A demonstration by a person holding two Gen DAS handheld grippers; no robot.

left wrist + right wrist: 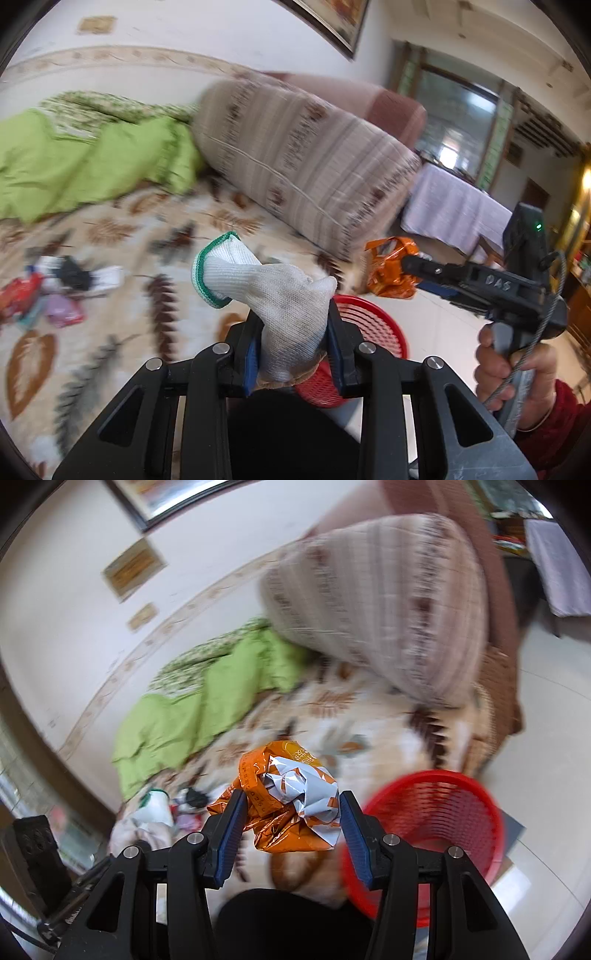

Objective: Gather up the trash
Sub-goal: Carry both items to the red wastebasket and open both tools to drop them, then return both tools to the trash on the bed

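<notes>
In the left wrist view, we are gripping a white knit glove [273, 306] in the left gripper [293, 354], whose jaws are standing narrow and pinching the fabric near its lower end, with the green-edged cuff flopping free above. The red basket [373, 325] is lying just behind and below the glove, and the remaining litter pile [48, 291] is sitting well apart from the basket on the leaf-patterned bedspread [122, 229]. In the right wrist view, we are holding a crumpled orange wrapper [286, 805] in the right gripper [290, 823], jaws about half spread and both pads pressing its sides; the red basket [428, 827] is near, off to the lower right of the wrapper. To do this step well, we judge that each gripper should be centred over the basket mouth before the jaws are spread, since the limp glove may snag on a pad and the light wrapper may drift past the basket rim.
</notes>
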